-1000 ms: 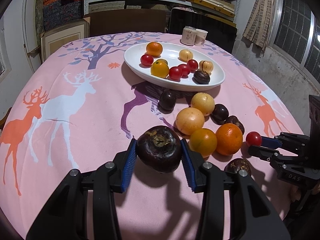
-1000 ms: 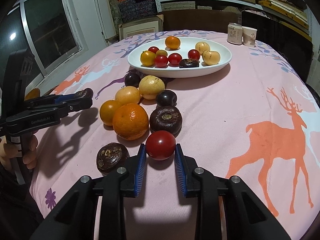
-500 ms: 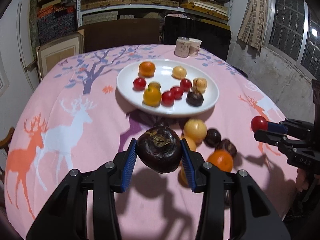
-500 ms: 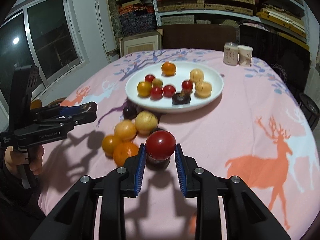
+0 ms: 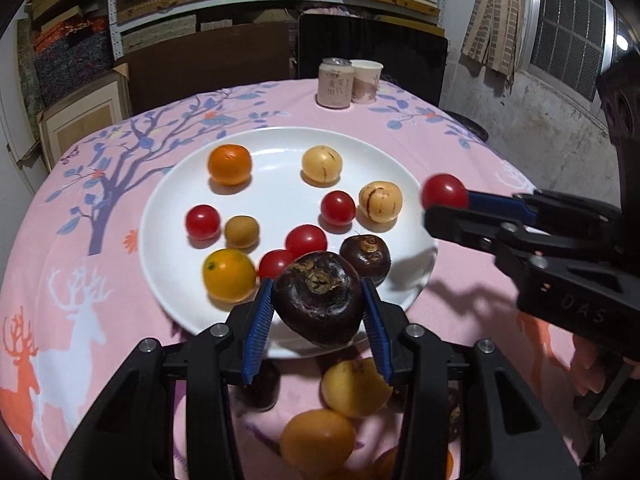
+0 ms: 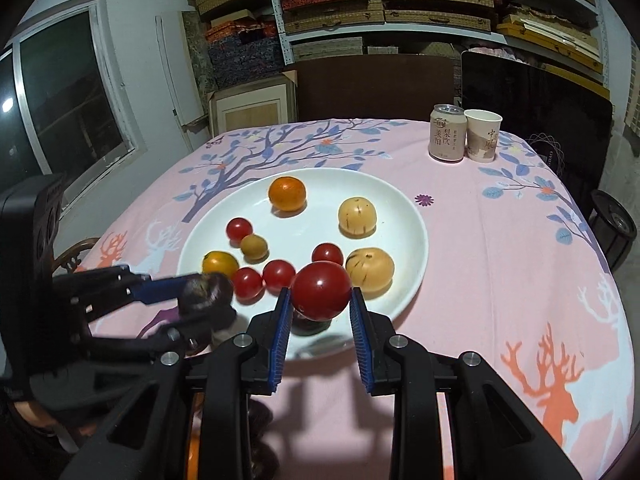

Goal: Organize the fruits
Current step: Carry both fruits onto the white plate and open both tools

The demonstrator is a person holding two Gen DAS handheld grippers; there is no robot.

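Observation:
My left gripper (image 5: 318, 306) is shut on a dark purple mangosteen (image 5: 318, 302) and holds it over the near rim of the white plate (image 5: 168, 200). My right gripper (image 6: 320, 304) is shut on a red tomato (image 6: 321, 295), held above the plate's near edge (image 6: 416, 248). The plate holds several fruits: an orange (image 5: 229, 164), pale yellow fruits (image 5: 321, 163), red tomatoes (image 5: 202, 221) and another mangosteen (image 5: 366, 258). The right gripper with its tomato (image 5: 445, 192) shows at the right of the left wrist view. The left gripper with the mangosteen (image 6: 208, 290) shows at the left of the right wrist view.
Loose yellow and orange fruits (image 5: 354, 388) and dark mangosteens (image 5: 260, 388) lie on the pink deer tablecloth (image 6: 500, 280) below my grippers. A drink can (image 6: 447, 132) and a paper cup (image 6: 483, 135) stand at the far edge. Shelves and a dark chair are behind the table.
Both grippers rose and moved forward with their fruit, from beside the loose pile to above the plate's near rim. The plate looks much closer now.

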